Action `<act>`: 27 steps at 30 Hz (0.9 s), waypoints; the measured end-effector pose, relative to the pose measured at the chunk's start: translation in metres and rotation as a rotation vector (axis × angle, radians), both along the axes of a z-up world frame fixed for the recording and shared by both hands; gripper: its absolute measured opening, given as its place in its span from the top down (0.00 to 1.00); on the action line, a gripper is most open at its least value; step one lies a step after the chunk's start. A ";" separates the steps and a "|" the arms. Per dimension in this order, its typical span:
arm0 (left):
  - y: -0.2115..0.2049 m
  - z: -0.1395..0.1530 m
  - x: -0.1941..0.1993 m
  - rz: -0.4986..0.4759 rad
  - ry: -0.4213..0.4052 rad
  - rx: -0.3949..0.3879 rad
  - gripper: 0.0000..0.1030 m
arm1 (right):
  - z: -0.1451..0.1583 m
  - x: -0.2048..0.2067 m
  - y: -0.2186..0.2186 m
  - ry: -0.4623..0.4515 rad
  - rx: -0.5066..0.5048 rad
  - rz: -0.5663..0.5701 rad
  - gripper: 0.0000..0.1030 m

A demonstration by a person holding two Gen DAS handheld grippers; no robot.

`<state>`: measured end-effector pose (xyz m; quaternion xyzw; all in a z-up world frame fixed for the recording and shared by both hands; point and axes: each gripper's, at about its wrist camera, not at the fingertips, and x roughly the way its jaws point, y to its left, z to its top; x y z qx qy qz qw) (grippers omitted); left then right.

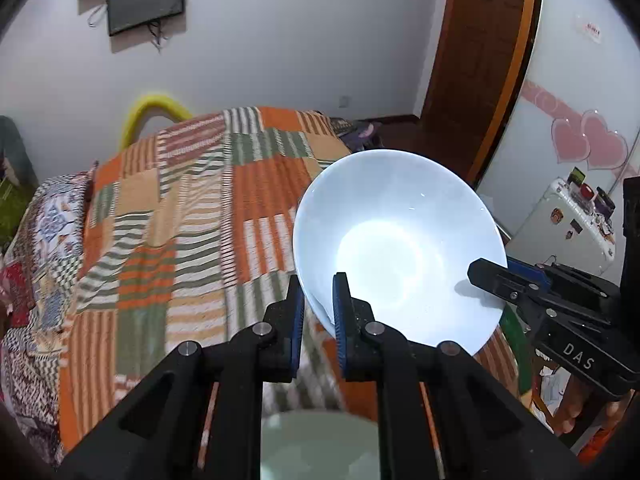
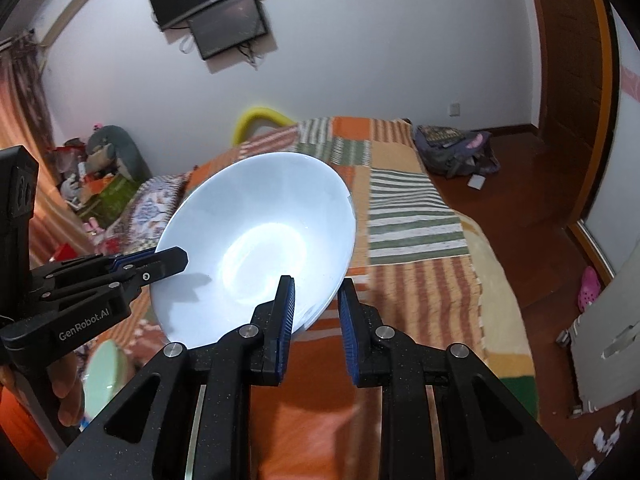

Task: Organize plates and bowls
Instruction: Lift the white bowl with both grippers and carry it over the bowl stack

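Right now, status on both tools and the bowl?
Left tool shut on white bowl rim. Right tool straddles opposite rim, not clearly clamped. Bowl tilted, in the air over the bed. Green bowl below.

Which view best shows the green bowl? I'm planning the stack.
Neither shows it well. The right wrist view is better: the green bowl appears at lower left, blurred. The left wrist view shows only a blurred part, cropped by the frame.

Glare in bowl point(image 1: 396, 248), blurred foreground.

Black speckled grippers, left point(image 1: 318, 312) and right point(image 2: 316, 308), with blue ribbed pads, silver screws, white "DAS" and "GenRobot.AI" lettering.
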<state>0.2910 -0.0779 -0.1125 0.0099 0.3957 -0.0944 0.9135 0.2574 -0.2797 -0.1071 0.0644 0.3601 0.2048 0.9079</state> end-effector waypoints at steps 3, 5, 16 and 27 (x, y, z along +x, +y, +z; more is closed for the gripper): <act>0.017 0.010 -0.028 0.024 -0.019 -0.004 0.88 | 0.005 -0.014 0.012 -0.013 0.013 0.021 0.81; 0.028 0.014 -0.040 0.038 -0.021 -0.011 0.88 | 0.008 -0.022 0.022 -0.021 0.017 0.037 0.81; 0.103 0.017 -0.116 0.140 -0.026 -0.055 0.87 | 0.006 -0.063 0.083 -0.041 0.008 0.148 0.80; 0.180 -0.001 -0.178 0.304 -0.001 -0.037 0.88 | -0.016 -0.085 0.160 -0.012 0.003 0.330 0.80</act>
